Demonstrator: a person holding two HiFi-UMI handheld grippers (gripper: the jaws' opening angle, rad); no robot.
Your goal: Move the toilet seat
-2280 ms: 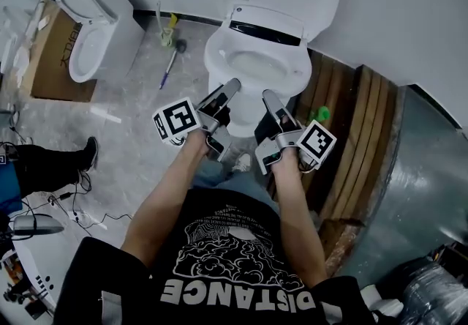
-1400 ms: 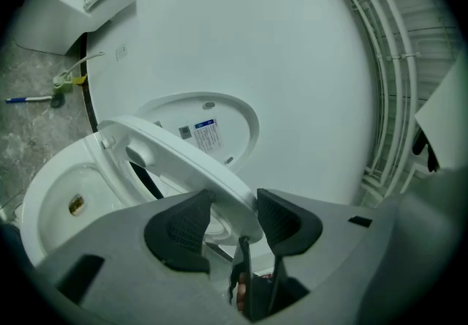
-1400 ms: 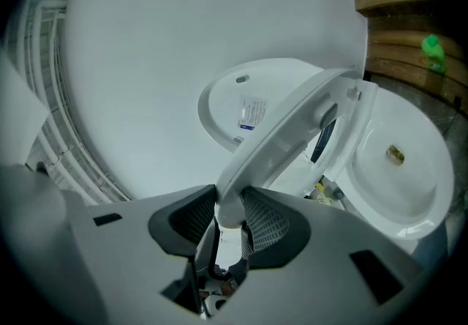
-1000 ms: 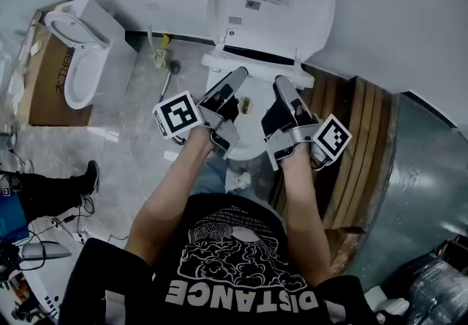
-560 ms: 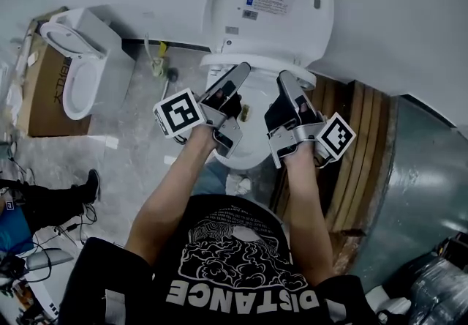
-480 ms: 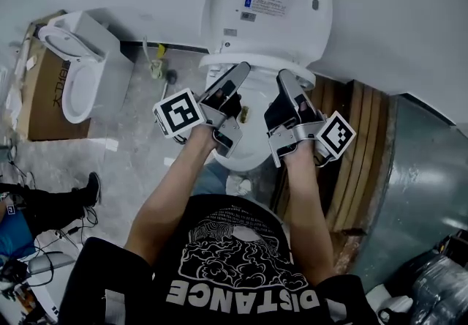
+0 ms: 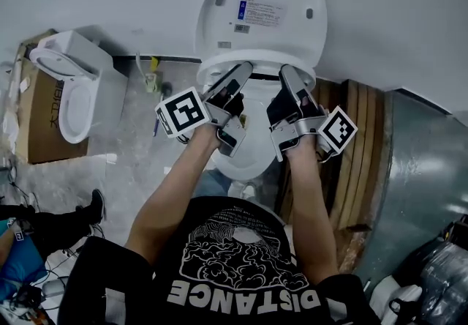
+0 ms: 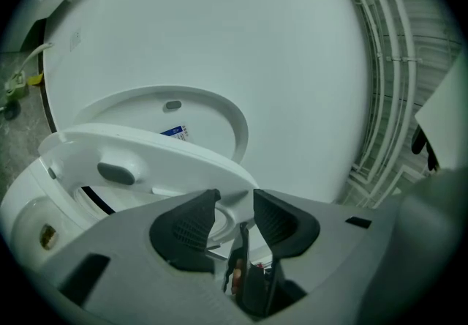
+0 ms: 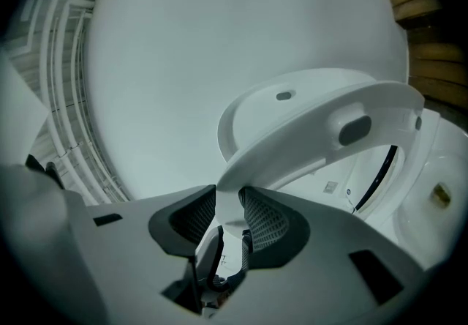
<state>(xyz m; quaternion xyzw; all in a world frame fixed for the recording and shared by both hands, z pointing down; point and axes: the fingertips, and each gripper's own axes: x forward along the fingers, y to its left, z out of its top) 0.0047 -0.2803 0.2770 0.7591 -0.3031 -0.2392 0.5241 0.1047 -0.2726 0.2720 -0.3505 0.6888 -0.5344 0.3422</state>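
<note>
The white toilet seat (image 7: pixel 257 60) is raised partway off the bowl (image 7: pixel 245 159), below the upright lid (image 7: pixel 259 9) against the wall. My right gripper (image 7: pixel 287 72) is shut on the seat's rim (image 9: pixel 314 133), which fills the gap between its pads (image 9: pixel 263 221). My left gripper (image 7: pixel 241 70) has the seat's other side (image 8: pixel 146 151) running in between its jaws. Those jaws have just been closing, and they stand wider than the rim, with no clear pinch. The lid (image 8: pixel 197 107) shows behind the seat in both gripper views.
A second toilet (image 7: pixel 69 86) stands on a cardboard box at the left, with a brush (image 7: pixel 150 75) by the wall. Wooden planks (image 7: pixel 365 148) lie to the right of the bowl. A person's leg (image 7: pixel 62 217) is at the lower left.
Both grippers have moved up and toward the wall together. The seat has come off the bowl and tilted up toward the lid.
</note>
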